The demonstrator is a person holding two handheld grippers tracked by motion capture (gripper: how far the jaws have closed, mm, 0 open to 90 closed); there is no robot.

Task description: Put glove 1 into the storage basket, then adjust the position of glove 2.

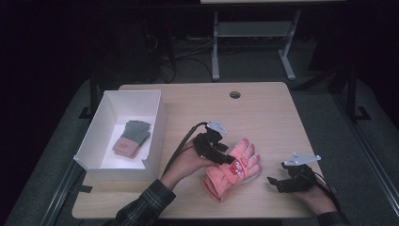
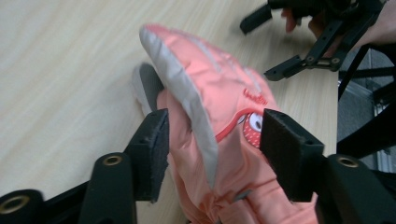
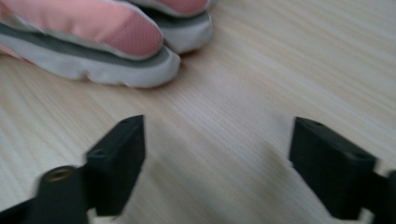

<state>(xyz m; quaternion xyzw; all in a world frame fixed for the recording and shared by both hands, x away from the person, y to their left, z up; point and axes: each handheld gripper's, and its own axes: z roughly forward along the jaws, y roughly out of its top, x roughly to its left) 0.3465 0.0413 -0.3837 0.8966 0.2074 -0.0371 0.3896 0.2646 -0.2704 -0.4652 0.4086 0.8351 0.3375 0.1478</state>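
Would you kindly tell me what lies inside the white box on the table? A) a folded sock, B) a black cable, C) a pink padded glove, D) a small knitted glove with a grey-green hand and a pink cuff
D: in the high view the white box holds a small knitted glove, grey-green at the fingers and pink at the cuff, while the pink padded glove lies outside it on the table.
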